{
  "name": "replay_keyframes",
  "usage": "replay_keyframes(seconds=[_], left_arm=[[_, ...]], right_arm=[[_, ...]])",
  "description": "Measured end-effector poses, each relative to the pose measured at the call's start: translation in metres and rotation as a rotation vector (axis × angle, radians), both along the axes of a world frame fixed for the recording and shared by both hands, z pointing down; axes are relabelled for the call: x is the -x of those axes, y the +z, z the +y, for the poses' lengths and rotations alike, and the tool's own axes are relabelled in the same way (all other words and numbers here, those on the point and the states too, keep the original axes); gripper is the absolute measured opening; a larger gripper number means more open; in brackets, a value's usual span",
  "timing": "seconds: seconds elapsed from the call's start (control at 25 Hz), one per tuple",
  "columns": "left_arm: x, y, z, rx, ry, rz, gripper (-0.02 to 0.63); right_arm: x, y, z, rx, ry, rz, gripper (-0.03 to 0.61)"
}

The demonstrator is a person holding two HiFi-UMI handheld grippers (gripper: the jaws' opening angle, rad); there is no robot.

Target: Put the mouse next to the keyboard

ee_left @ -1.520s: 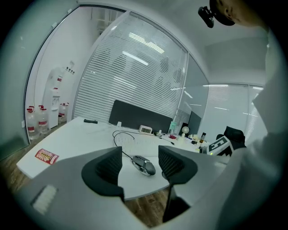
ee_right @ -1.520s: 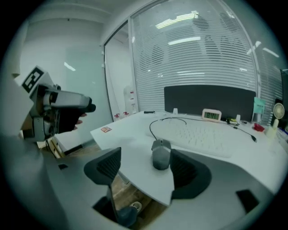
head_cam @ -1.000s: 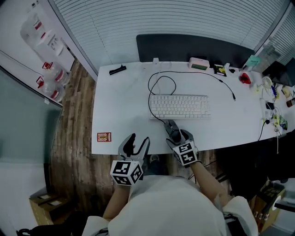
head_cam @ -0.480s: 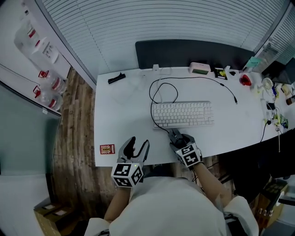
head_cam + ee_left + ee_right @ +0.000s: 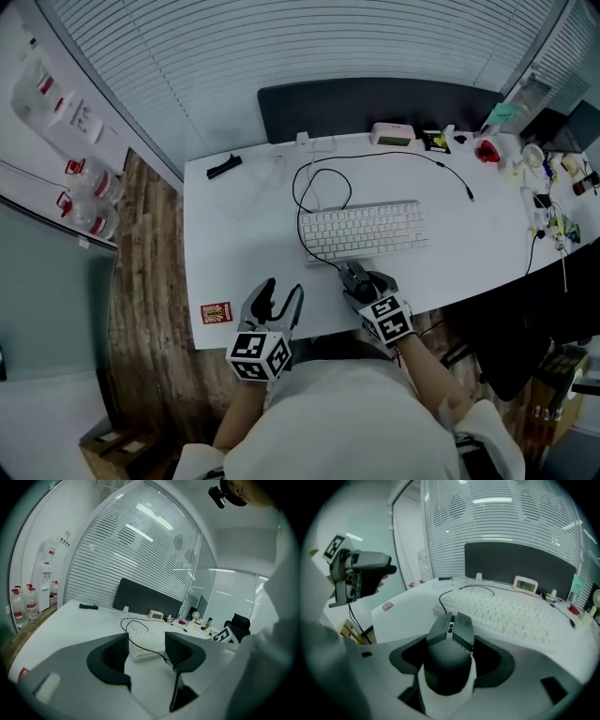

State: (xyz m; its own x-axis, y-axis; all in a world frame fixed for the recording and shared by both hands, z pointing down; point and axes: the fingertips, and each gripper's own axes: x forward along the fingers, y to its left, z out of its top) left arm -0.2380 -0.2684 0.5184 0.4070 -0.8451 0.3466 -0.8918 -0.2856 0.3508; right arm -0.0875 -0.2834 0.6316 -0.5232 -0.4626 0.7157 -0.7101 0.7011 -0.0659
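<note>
Right gripper (image 5: 364, 281) has its fingers just closing in, clamped on the mouse (image 5: 450, 653) at the surface's near edge. The mouse's nose points at the keyboard (image 5: 364, 230), just beyond. Left gripper (image 5: 146, 651) fingers are apart, empty.

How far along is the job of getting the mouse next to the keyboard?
Done: nothing is placed yet. In hand: the mouse sits between the jaws of the right gripper, which have just been closing and grip its sides, just in front of the keyboard. The left gripper is open and empty. Left: set the mouse beside the keyboard and release it.
</note>
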Motion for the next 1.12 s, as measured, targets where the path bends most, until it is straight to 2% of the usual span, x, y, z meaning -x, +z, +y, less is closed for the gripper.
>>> replay_keyframes(seconds=[0.28, 0.6, 1.12], left_arm=[[-0.012, -0.002, -0.004, 0.004, 0.019, -0.010, 0.239], [-0.045, -0.003, -0.020, 0.001, 0.004, -0.019, 0.239], [-0.132, -0.005, -0.059, 0.000, -0.028, -0.014, 0.239]], right_arm=[[-0.038, -0.038, -0.032, -0.078, 0.125, -0.055, 0.293], [-0.104, -0.047, -0.079, -0.132, 0.214, -0.033, 0.293], [-0.246, -0.021, -0.149, -0.101, 0.352, 0.028, 0.293]])
